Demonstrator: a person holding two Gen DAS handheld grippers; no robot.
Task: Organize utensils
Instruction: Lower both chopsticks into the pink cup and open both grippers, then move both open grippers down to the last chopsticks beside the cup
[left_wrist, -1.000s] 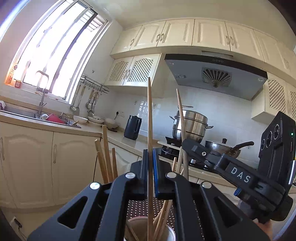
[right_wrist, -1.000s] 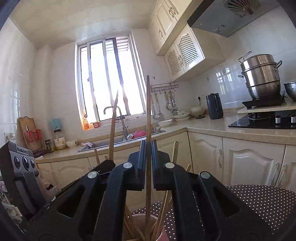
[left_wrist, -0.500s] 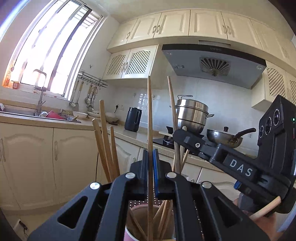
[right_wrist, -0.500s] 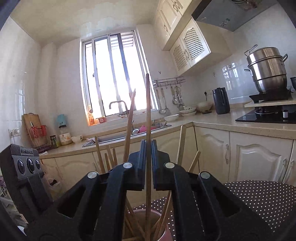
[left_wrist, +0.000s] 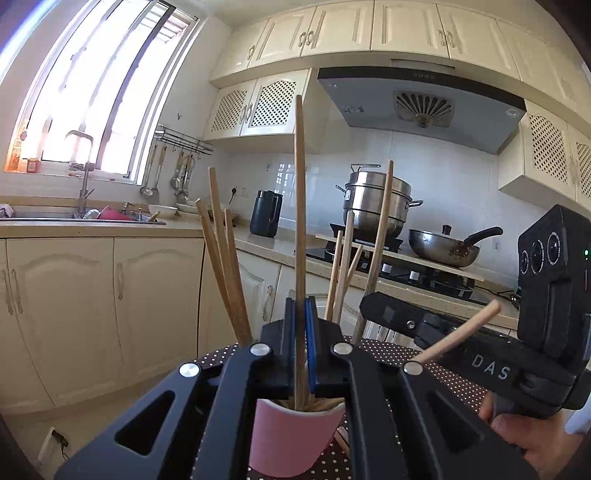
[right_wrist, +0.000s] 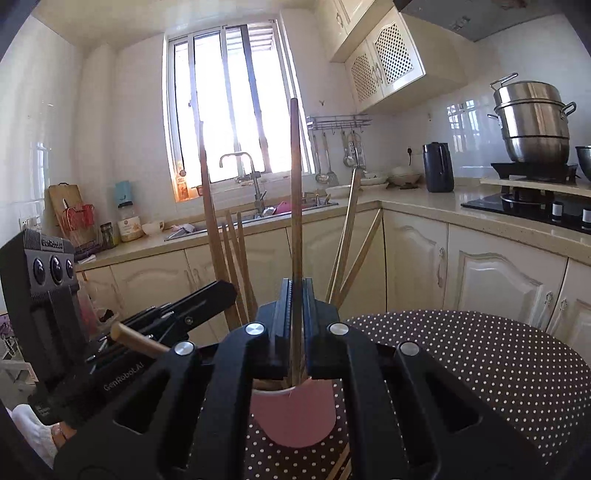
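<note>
A pink cup (left_wrist: 291, 435) stands on a round dotted stool (right_wrist: 480, 354) and holds several wooden chopsticks (left_wrist: 225, 266). My left gripper (left_wrist: 301, 314) is shut on one upright chopstick (left_wrist: 300, 206) whose lower end dips into the cup. My right gripper (right_wrist: 295, 295) is shut on another upright chopstick (right_wrist: 294, 192) over the same cup (right_wrist: 291, 417). Each gripper shows in the other's view, the right one (left_wrist: 480, 354) with a chopstick end (left_wrist: 458, 332) sticking out behind it, the left one (right_wrist: 155, 332) at the left.
Cream cabinets (left_wrist: 92, 306) and a counter run behind the stool. A sink with a tap (right_wrist: 251, 173) sits under the window. A black kettle (left_wrist: 266, 218), a steel steamer pot (left_wrist: 376, 206) and a wok (left_wrist: 447, 251) stand on the hob side.
Both grippers have risen relative to the cup, or tilted down: the pink cup and the stool top now show below the jaws. Both still hold their chopsticks.
</note>
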